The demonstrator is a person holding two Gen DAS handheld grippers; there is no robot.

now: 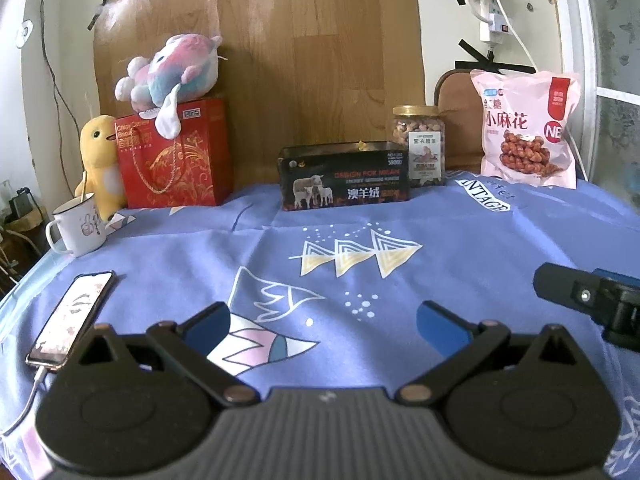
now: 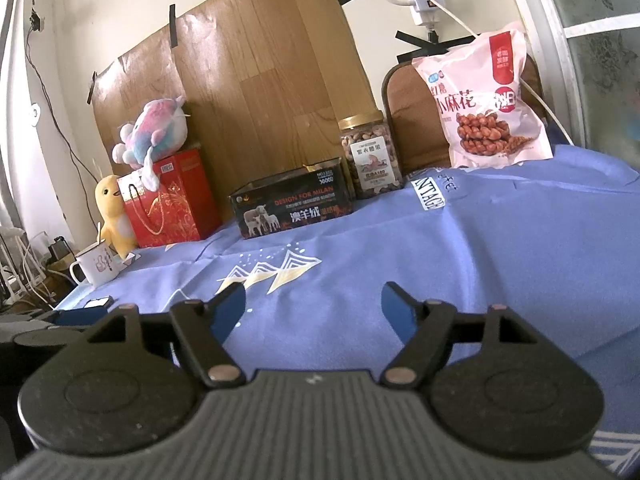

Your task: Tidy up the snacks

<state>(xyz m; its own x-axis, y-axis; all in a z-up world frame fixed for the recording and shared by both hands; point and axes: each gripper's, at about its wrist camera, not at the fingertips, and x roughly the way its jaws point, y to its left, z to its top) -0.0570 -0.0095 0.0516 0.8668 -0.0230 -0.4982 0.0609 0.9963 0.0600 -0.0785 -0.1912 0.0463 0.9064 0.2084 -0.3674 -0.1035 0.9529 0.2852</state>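
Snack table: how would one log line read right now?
left gripper open | right gripper open | pink snack bag, nut jar untouched

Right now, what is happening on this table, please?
Nothing is being handled yet. The left tool and the right tool both hang open and empty above the blue tablecloth. At the back, the snacks are untouched: a jar of nuts stands beside the open black box, and the pink snack bag leans upright further right. The red gift bag, plush toys, a mug and a phone sit on the left.
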